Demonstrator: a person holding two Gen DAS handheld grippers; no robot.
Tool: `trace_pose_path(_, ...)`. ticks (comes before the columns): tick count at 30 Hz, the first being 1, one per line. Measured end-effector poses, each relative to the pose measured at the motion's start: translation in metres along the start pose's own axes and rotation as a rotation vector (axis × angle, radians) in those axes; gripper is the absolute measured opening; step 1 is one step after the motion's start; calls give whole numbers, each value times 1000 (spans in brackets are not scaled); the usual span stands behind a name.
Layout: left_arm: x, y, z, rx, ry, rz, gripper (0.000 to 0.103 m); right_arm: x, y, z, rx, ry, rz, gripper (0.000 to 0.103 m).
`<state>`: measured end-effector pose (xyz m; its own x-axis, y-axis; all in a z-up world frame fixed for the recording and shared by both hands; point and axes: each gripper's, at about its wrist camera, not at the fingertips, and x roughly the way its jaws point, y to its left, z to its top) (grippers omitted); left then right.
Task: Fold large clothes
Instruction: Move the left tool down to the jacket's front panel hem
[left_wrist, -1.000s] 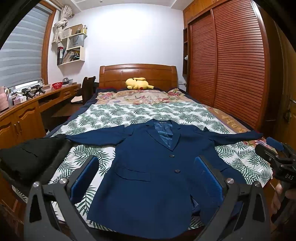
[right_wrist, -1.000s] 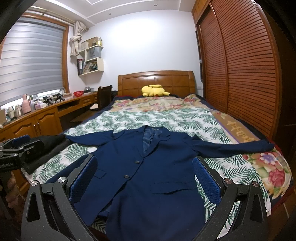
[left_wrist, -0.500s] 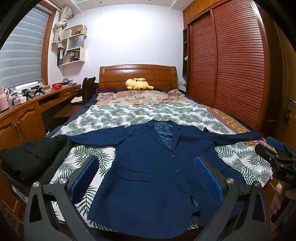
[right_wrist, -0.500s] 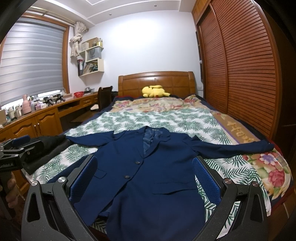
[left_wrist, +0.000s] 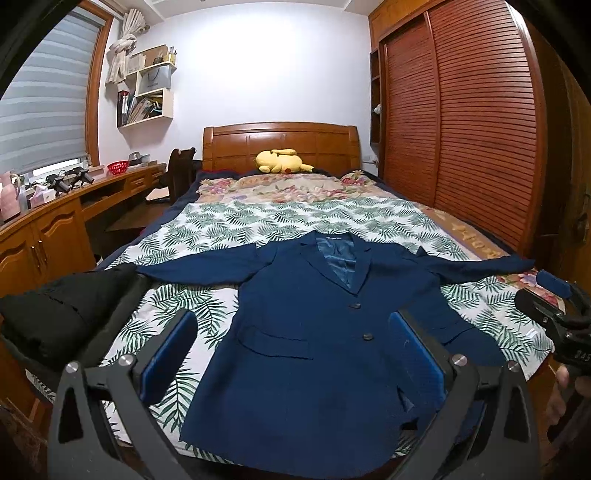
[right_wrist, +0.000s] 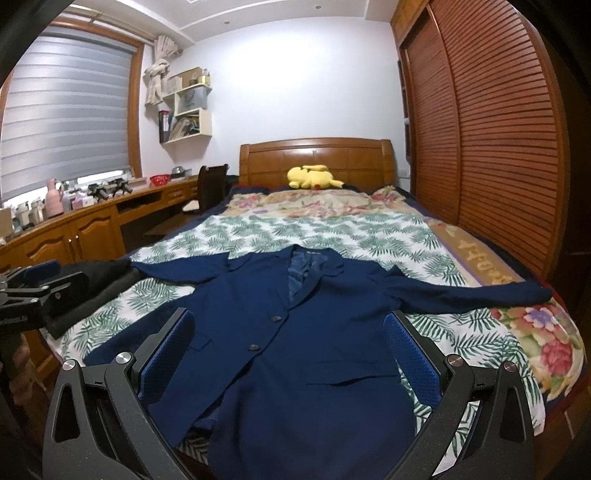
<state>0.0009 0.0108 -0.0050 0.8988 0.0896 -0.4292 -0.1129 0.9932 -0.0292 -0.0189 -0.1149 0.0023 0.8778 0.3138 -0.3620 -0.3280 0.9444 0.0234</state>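
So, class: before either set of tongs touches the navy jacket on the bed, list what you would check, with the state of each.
1. Jacket lies flat, front up: ok.
2. Both sleeves spread out sideways: ok.
3. Front buttoned: cannot tell; two buttons show.
4. Left tongs open and empty: ok.
5. Right tongs open and empty: ok.
6. Left sleeve clear of other things: not ok; its cuff ends against the black garment at the bed's edge.
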Motion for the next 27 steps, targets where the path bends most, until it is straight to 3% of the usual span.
trace_pose_path(27,93,64,-2,3,95,91,103,114,30,-11,-28,74,101,103)
